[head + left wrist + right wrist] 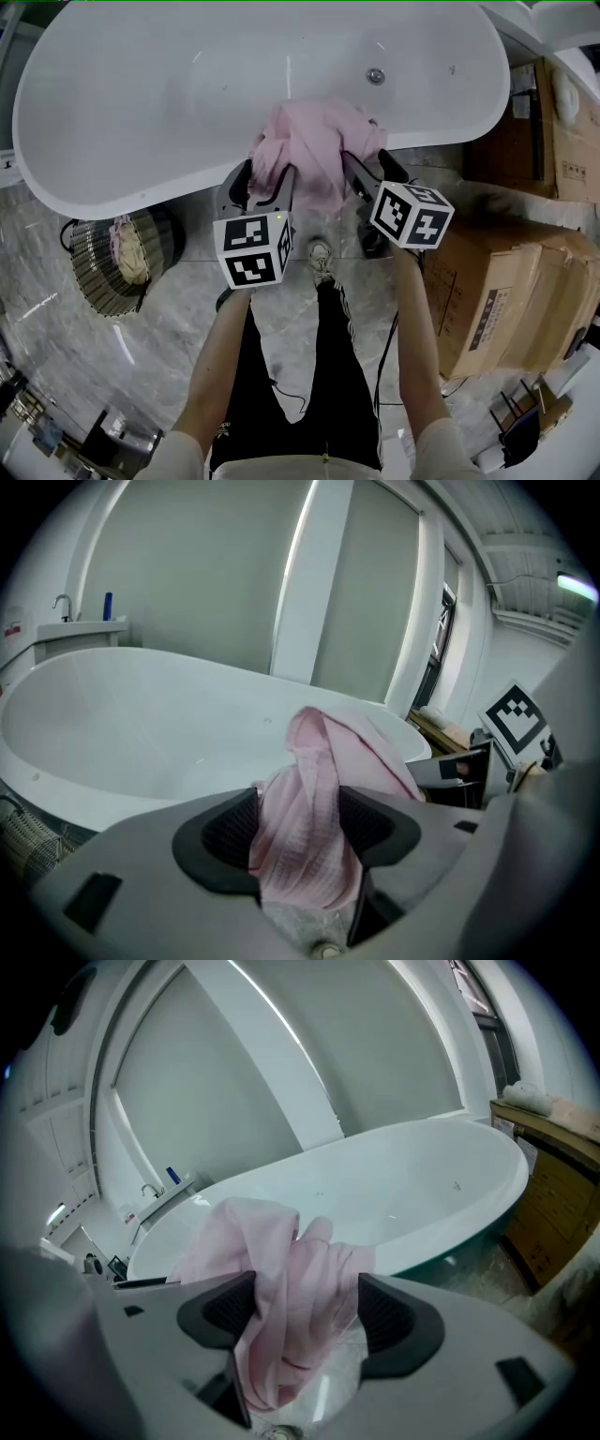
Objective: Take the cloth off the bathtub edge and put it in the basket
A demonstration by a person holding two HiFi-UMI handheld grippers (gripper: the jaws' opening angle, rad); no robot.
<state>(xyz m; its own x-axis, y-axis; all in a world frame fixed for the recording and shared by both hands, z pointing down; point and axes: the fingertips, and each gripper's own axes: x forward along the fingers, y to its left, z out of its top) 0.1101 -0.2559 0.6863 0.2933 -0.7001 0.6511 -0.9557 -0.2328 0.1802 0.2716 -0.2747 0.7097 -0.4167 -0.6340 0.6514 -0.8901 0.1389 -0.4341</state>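
Observation:
A pink cloth (314,150) hangs bunched over the near edge of the white bathtub (141,112). Both grippers hold it from below. My left gripper (265,180) is shut on the cloth's left fold, and in the left gripper view the pink cloth (305,808) fills the gap between the dark pads. My right gripper (373,171) is shut on the right fold; in the right gripper view the cloth (286,1307) is pressed between its pads. A round wicker basket (98,272) stands on the floor to the left, below the tub, with a pale cloth inside.
Cardboard boxes (511,291) are stacked at the right beside the tub. The person's legs and one shoe (322,260) are directly below the grippers on the marble floor. A black cable (384,352) runs by the right leg. A tap (62,603) stands behind the tub's far end.

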